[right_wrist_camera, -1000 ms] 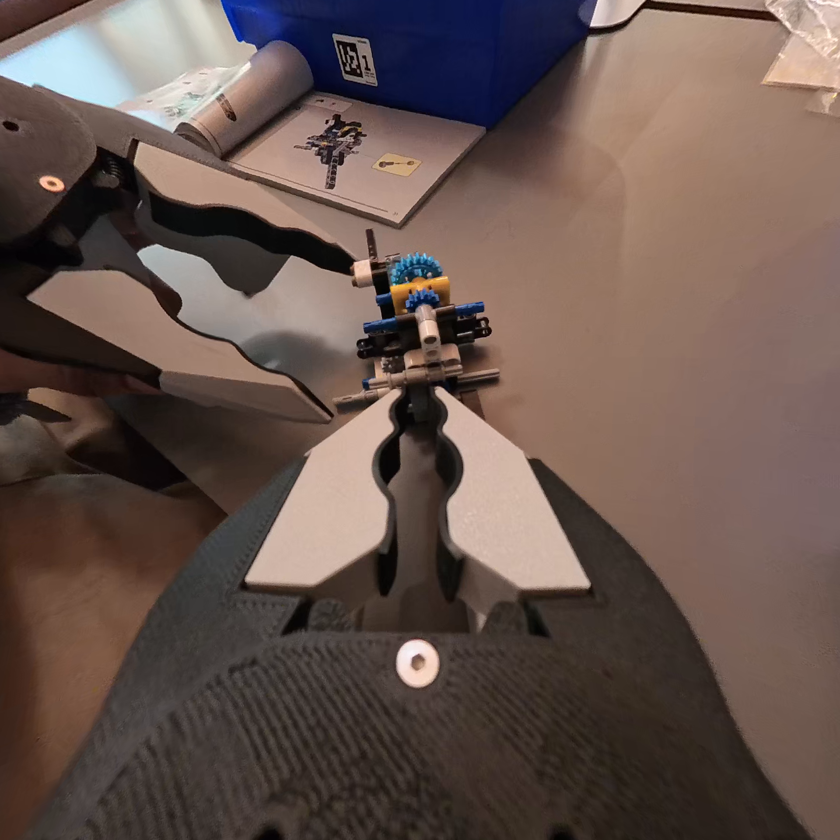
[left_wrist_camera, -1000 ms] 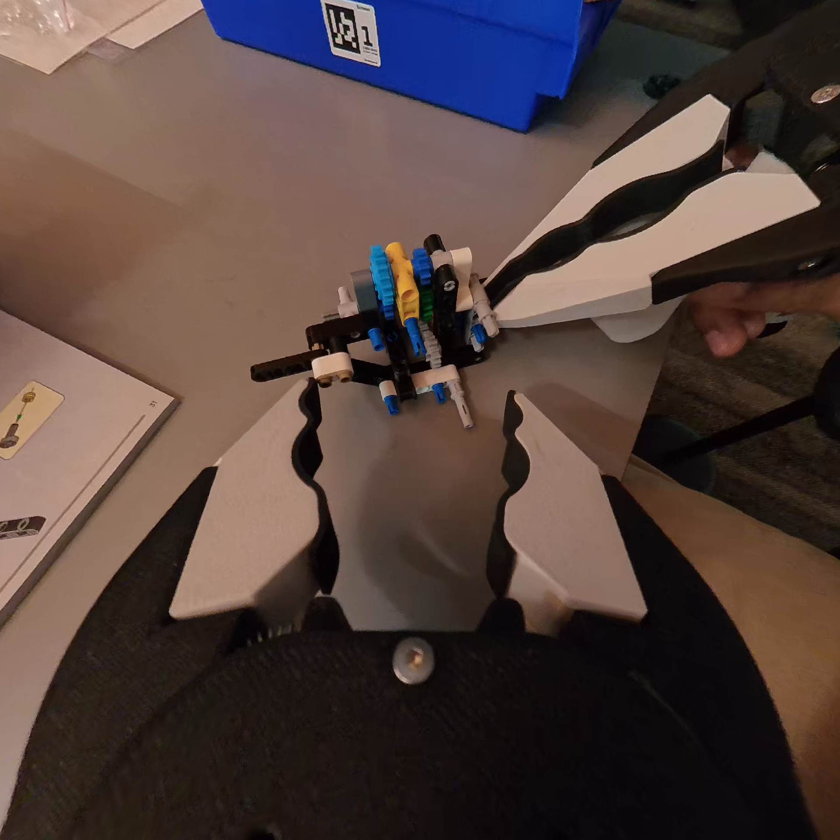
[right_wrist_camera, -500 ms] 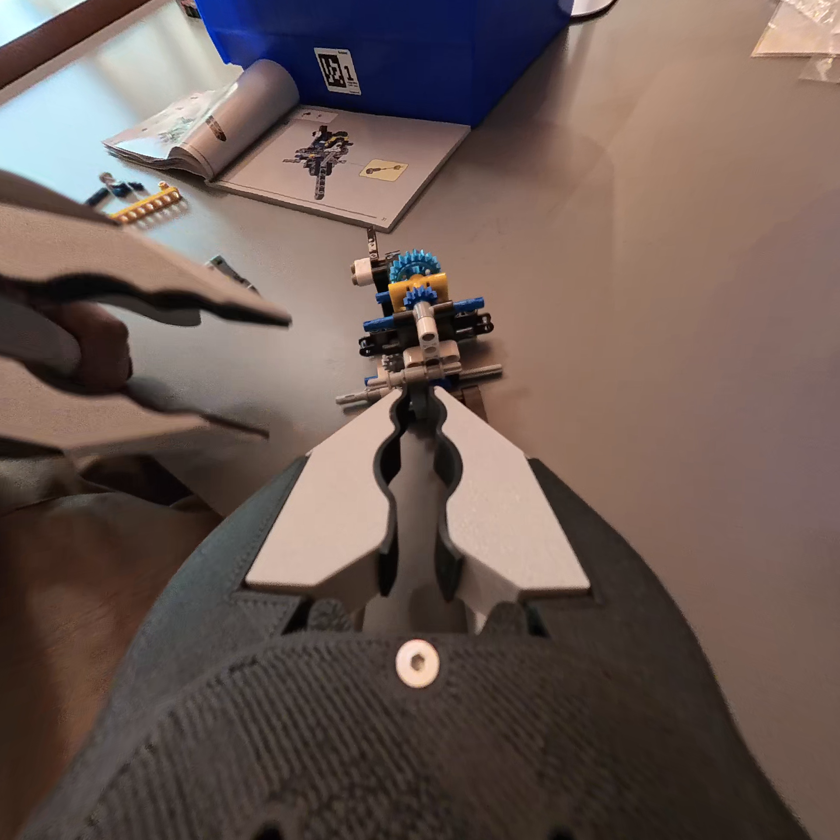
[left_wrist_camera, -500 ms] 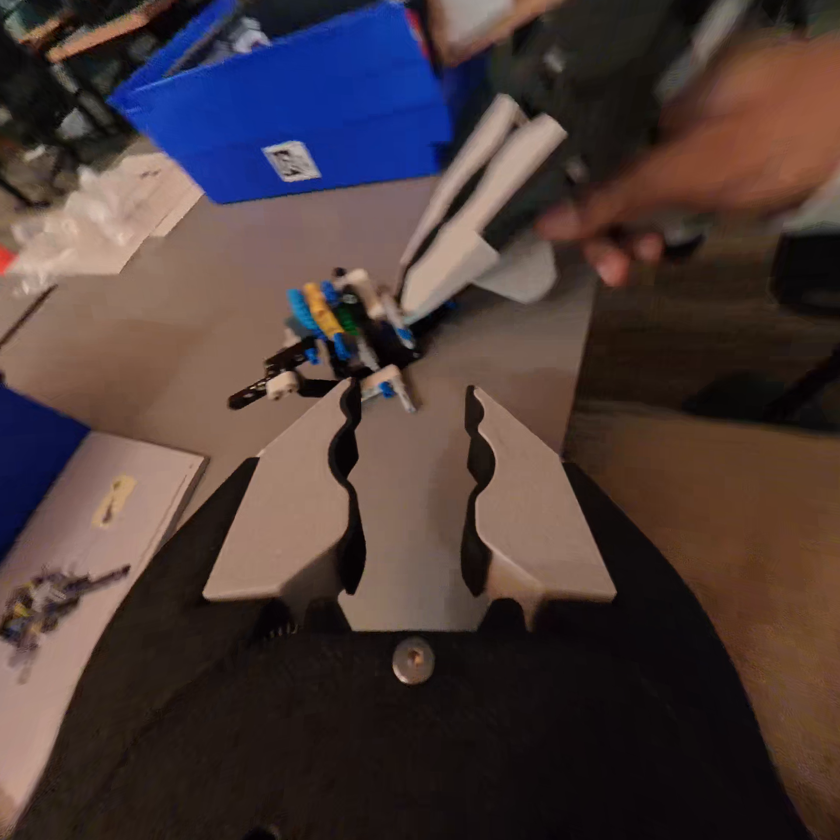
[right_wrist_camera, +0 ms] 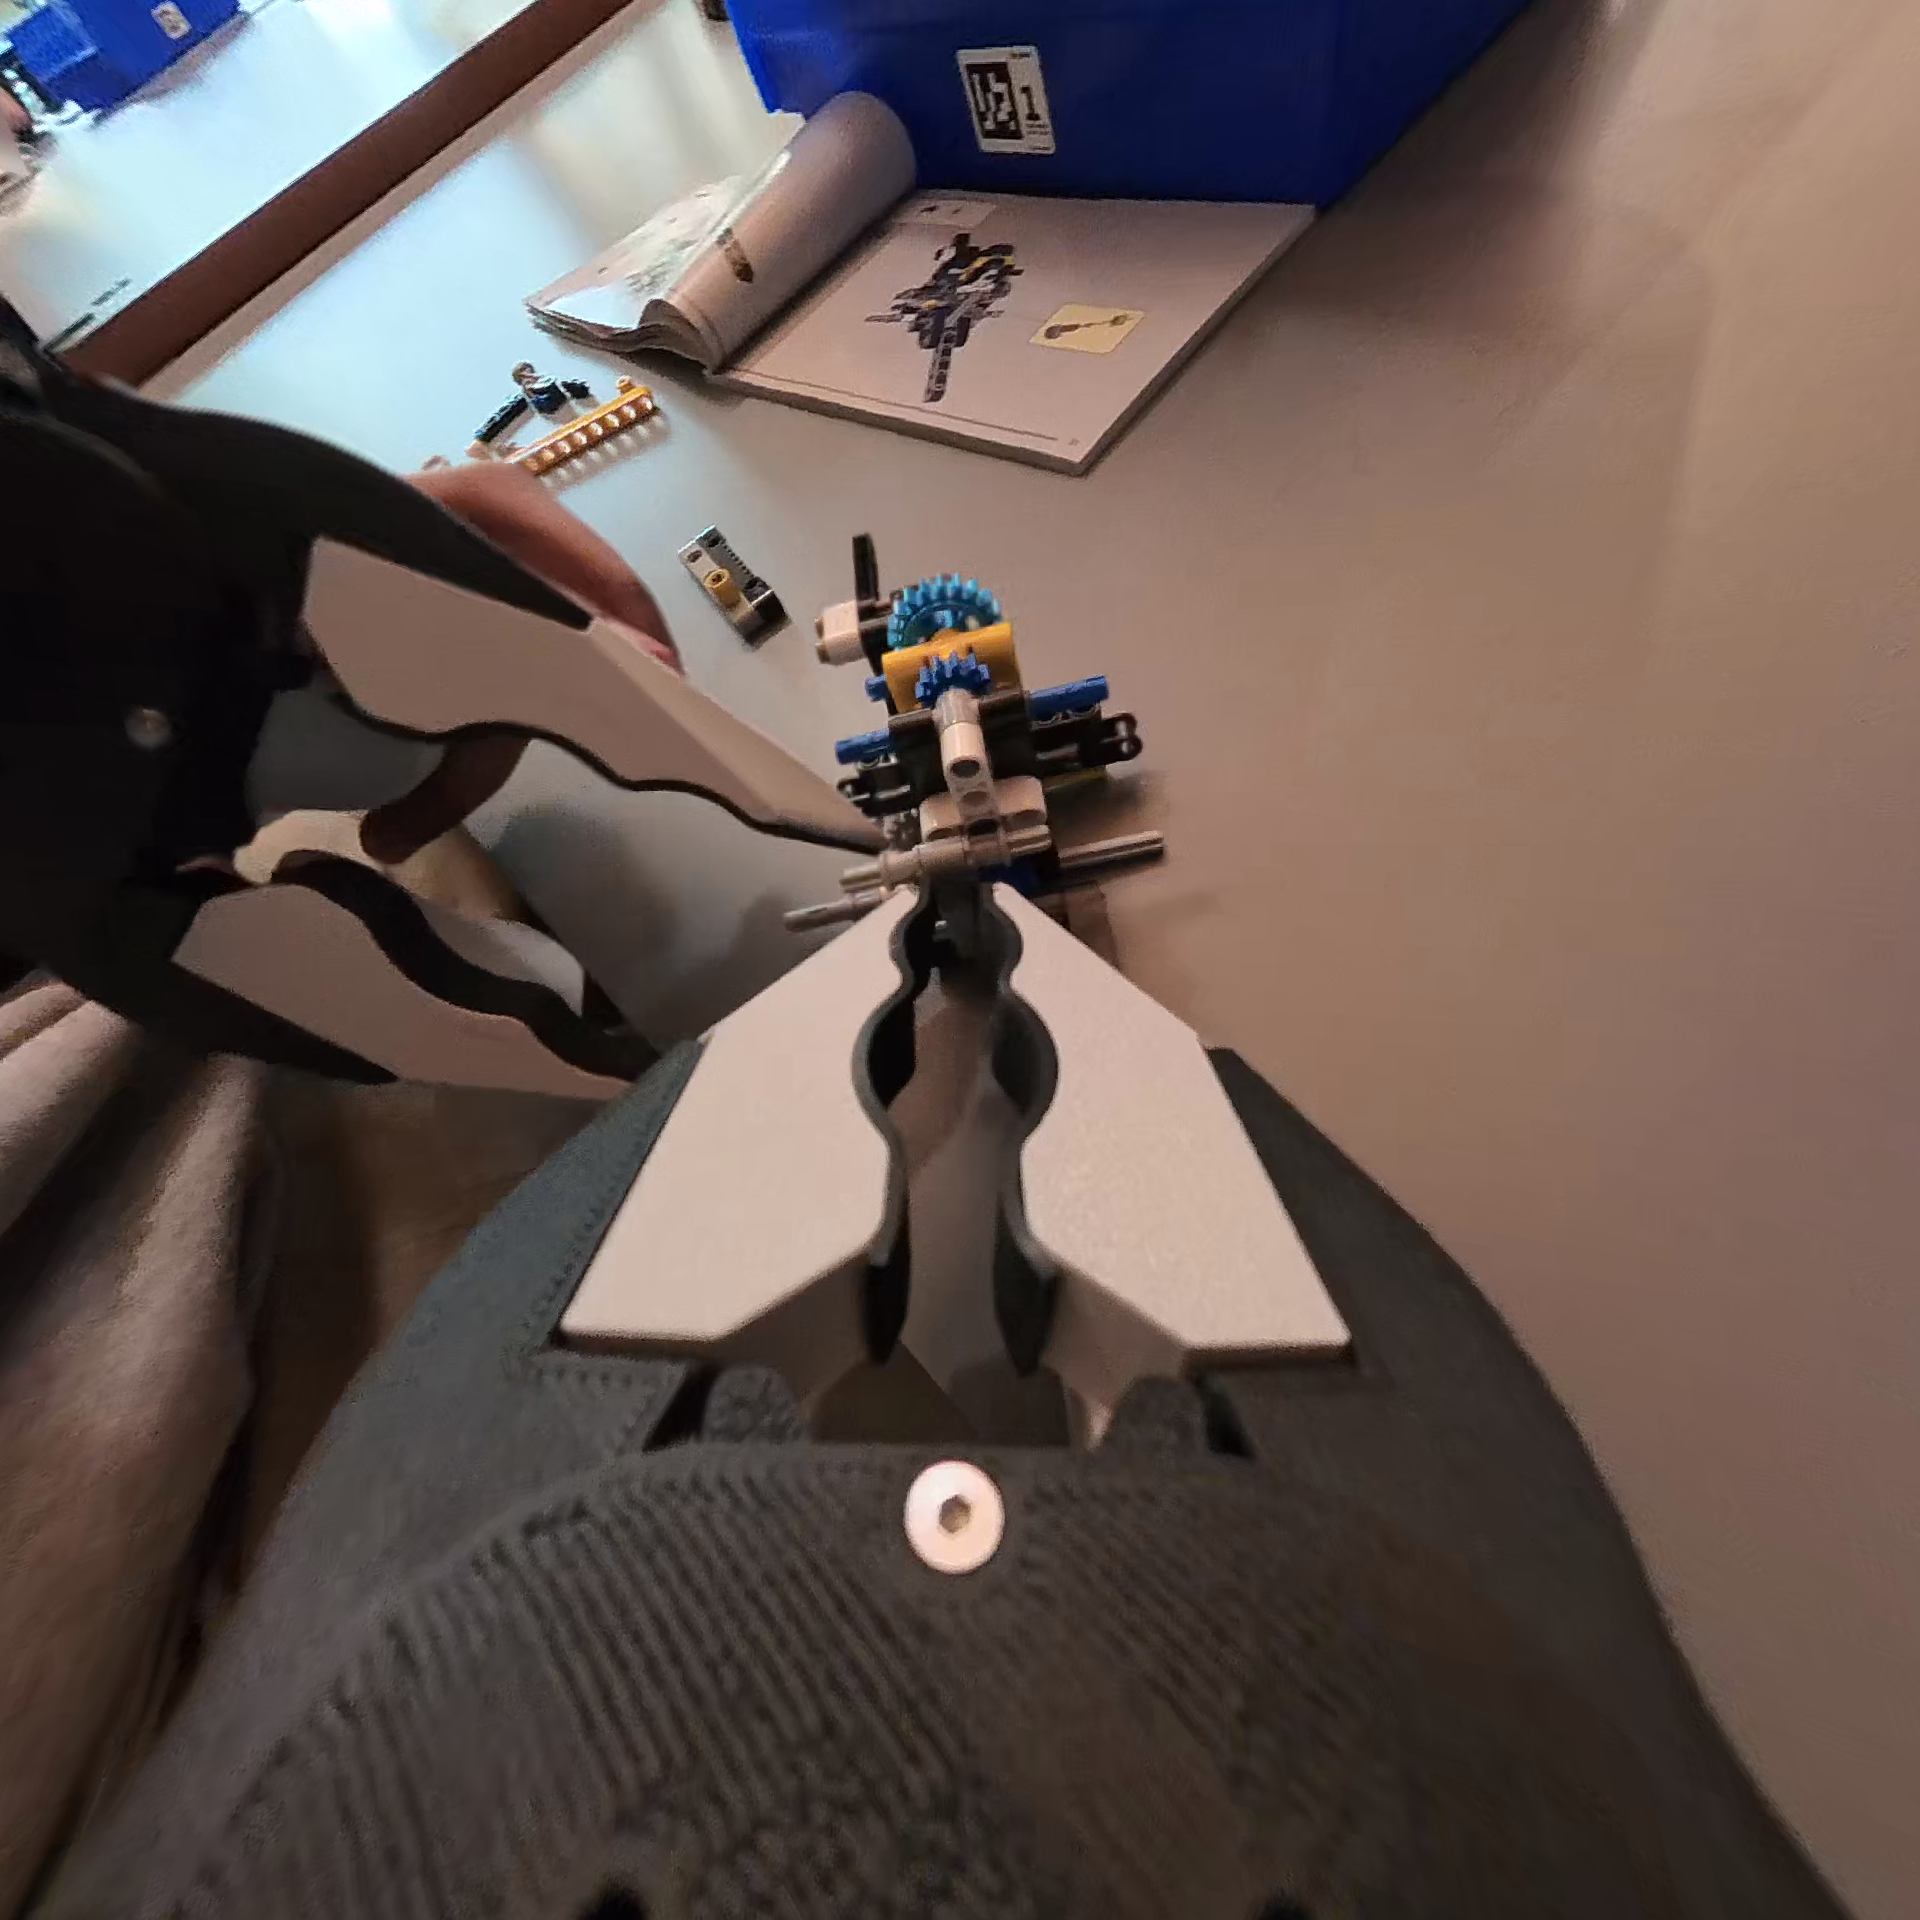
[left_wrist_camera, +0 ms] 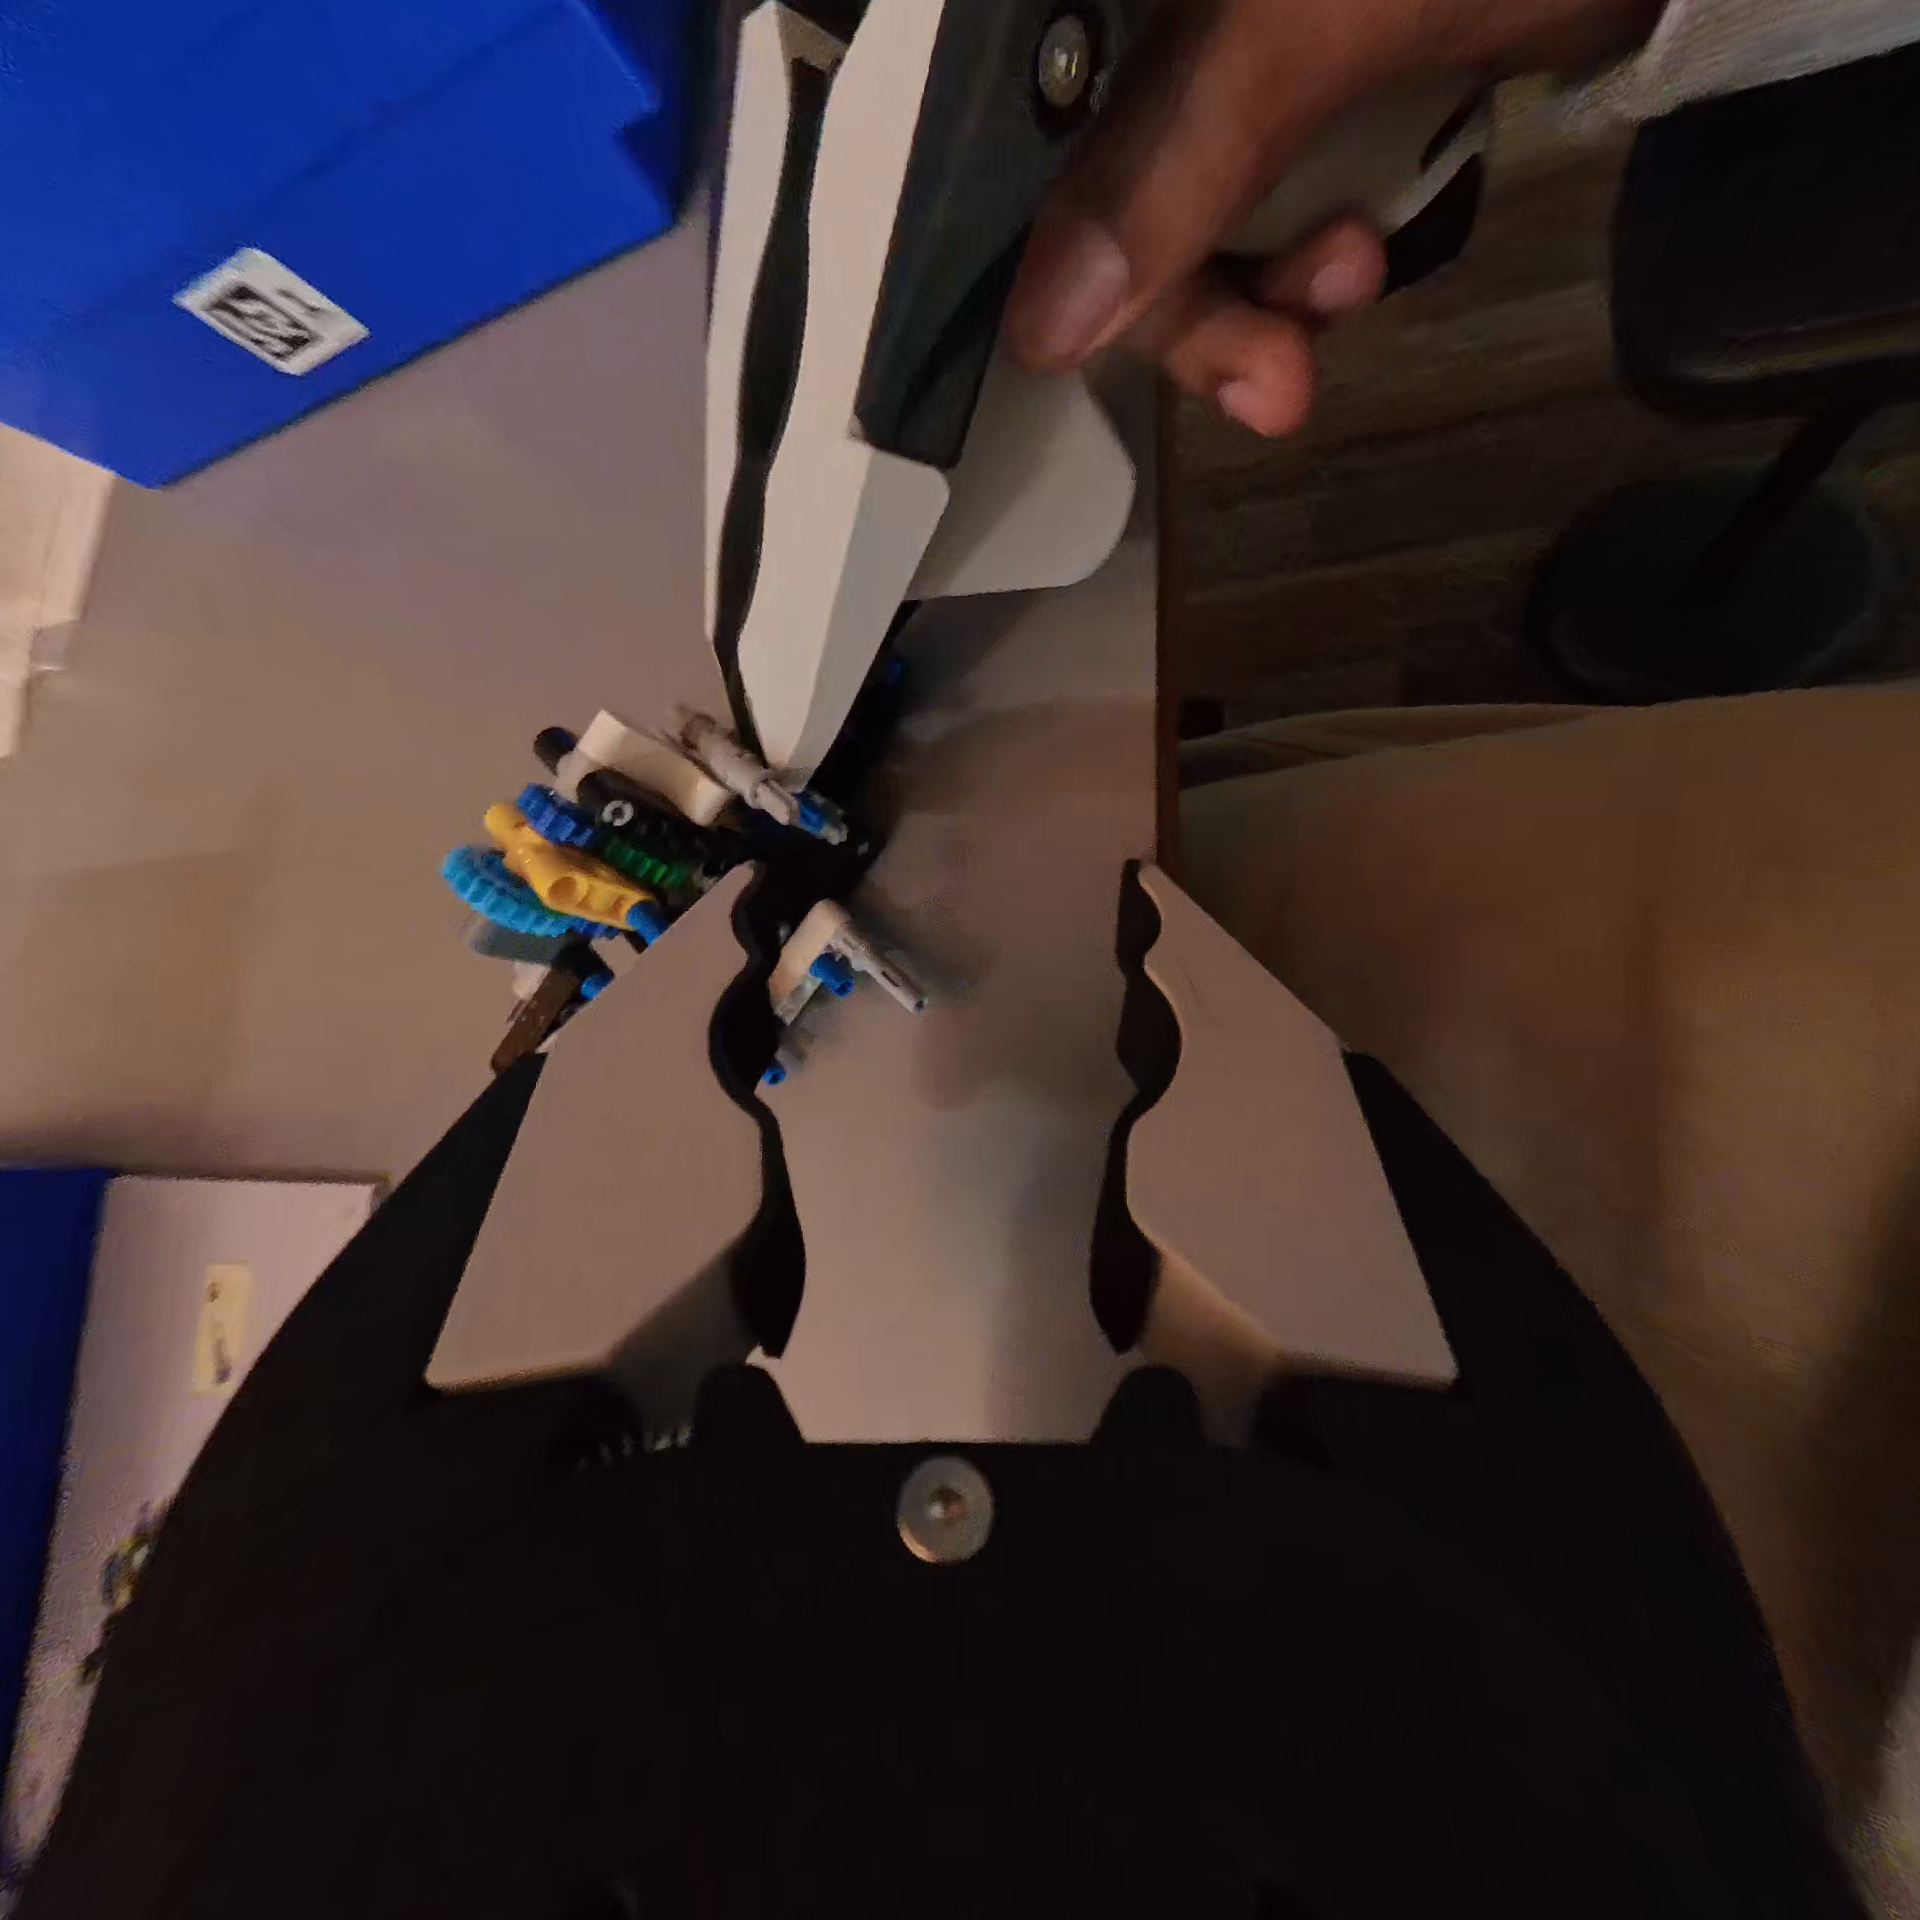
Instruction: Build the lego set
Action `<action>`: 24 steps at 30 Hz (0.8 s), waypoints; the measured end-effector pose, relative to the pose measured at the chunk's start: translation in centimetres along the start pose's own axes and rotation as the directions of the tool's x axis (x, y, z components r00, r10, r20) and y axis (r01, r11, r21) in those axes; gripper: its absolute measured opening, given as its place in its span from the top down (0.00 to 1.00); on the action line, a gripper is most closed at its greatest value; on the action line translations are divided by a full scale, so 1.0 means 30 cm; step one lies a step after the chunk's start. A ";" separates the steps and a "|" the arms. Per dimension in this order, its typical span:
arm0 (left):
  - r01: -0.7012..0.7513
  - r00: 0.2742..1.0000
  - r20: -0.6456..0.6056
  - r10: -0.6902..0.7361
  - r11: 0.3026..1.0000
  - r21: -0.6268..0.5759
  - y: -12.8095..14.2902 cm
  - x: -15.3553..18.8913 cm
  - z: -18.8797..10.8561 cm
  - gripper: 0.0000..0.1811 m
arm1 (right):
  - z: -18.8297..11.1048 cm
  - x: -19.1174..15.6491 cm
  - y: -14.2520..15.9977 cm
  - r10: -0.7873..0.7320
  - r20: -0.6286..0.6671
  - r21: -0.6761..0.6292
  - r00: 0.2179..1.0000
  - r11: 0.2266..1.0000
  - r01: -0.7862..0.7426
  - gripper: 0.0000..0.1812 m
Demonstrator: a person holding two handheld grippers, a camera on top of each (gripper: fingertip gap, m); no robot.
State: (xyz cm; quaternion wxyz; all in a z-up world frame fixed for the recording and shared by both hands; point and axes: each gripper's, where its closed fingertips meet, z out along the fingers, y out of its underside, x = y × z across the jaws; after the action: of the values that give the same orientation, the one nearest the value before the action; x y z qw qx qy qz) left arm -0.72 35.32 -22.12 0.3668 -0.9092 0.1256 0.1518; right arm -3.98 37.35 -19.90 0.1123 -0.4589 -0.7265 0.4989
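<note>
The lego assembly [right_wrist_camera: 961, 727] sits on the grey surface [right_wrist_camera: 1507, 831], close to its near edge. It is a compact build of black beams, blue gears, a yellow block and white connectors. The right gripper [right_wrist_camera: 954, 914] is clamped on the assembly's near end, its jaws drawn tight around a dark part just below a grey cross axle [right_wrist_camera: 977, 857]. The left gripper [left_wrist_camera: 940, 883] stands with jaws spread wide and holds nothing; one finger [left_wrist_camera: 634, 1091] overlaps the assembly's side, and actual contact cannot be confirmed. Farther back lie an open instruction booklet [right_wrist_camera: 966, 312], a blue bin [right_wrist_camera: 1143, 94], a yellow beam [right_wrist_camera: 592, 428] and a small grey piece [right_wrist_camera: 732, 582], all apart from the assembly.
</note>
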 end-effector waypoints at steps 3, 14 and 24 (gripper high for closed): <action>0.019 0.988 -0.150 -0.027 0.998 -0.052 0.023 0.041 0.006 0.55 | 0.001 -0.007 -0.001 0.007 0.020 0.001 1.000 1.000 -0.007 0.96; -0.009 0.991 -0.132 0.002 0.999 -0.046 0.046 0.045 0.047 0.51 | 0.009 -0.012 0.005 0.034 0.057 -0.010 0.998 0.999 -0.034 0.96; -0.044 0.984 -0.177 0.031 0.997 -0.070 0.057 0.033 0.041 0.54 | 0.010 -0.007 0.005 -0.096 -0.028 -0.019 0.995 0.995 0.096 0.96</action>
State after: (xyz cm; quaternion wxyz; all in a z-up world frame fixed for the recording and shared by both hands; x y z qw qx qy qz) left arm -0.61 34.86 -24.40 0.3176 -0.9294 0.1689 0.0821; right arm -3.97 37.00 -20.09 0.1428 -0.4317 -0.7504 0.4798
